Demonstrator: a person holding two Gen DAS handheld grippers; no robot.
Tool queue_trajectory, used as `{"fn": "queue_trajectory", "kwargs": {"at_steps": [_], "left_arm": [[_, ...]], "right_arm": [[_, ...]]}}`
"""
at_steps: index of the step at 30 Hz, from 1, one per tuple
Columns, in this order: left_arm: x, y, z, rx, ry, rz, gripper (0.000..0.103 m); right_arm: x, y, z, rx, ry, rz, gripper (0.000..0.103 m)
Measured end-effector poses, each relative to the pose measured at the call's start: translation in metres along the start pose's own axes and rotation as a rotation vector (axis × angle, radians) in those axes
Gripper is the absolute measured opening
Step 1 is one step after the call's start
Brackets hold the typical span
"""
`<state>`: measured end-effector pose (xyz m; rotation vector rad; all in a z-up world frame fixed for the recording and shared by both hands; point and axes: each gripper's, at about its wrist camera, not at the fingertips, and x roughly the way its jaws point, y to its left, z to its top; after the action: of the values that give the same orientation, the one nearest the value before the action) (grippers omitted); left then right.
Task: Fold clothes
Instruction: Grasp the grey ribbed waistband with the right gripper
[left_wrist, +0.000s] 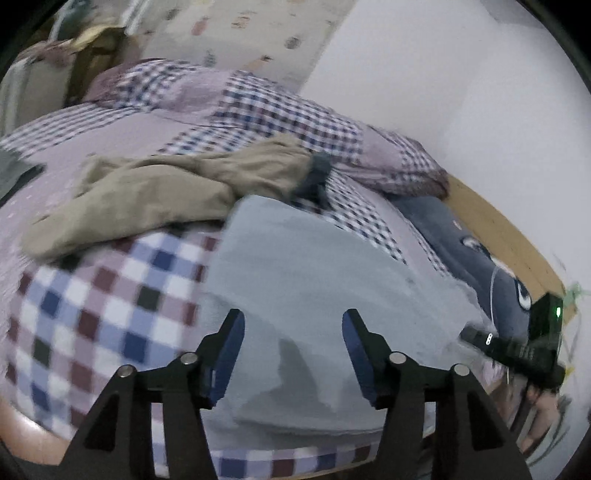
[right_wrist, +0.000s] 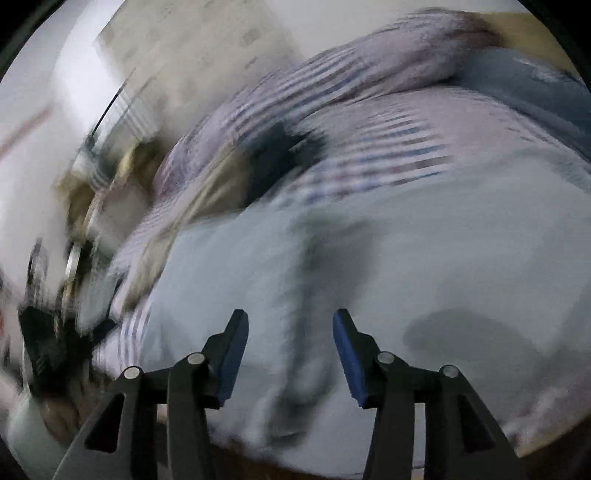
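Checked bedspread, grey garment under hand-held gripper

Pale grey-blue garment, khaki-tan trousers, bed cover checked in white, blue, maroon and lilac, navy cushion with white markings, black grippers with blue pads, white wall
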<state>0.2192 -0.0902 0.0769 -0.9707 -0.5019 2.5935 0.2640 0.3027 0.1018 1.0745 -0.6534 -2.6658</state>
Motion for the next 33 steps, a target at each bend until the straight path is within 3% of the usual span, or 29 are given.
{"fn": "queue_trajectory", "kwargs": {"at_steps": [4,8,10,15,18,20,27,29,33], "left_arm": [[0.015,-0.038,0.003,0.100,0.002,-0.049,0.061],[0.025,-0.079,0.004,0.208,-0.007,-0.081,0.061],[0.031,-0.096,0.003,0.245,0.001,-0.109,0.061],[0.047,-0.133,-0.003,0.322,0.035,-0.164,0.061],[0.054,-0.150,-0.007,0.358,0.049,-0.192,0.071],[0.056,-0.158,-0.009,0.374,0.053,-0.203,0.071],[0.065,-0.163,-0.015,0.394,0.079,-0.189,0.071],[0.067,-0.161,-0.016,0.393,0.088,-0.179,0.071],[0.069,-0.157,-0.017,0.387,0.098,-0.161,0.071]], "right_arm": [[-0.043,-0.087,0.016,0.283,-0.132,-0.071,0.059],[-0.086,-0.171,0.005,0.581,-0.238,-0.147,0.064],[-0.105,-0.201,0.002,0.640,-0.277,-0.199,0.065],[-0.119,-0.242,0.004,0.637,-0.275,-0.258,0.065],[-0.109,-0.255,0.009,0.610,-0.251,-0.255,0.065],[-0.101,-0.262,0.013,0.588,-0.233,-0.251,0.065],[-0.070,-0.270,0.035,0.503,-0.200,-0.245,0.066],[-0.065,-0.272,0.039,0.505,-0.199,-0.242,0.073],[-0.054,-0.271,0.049,0.488,-0.198,-0.265,0.074]]}}
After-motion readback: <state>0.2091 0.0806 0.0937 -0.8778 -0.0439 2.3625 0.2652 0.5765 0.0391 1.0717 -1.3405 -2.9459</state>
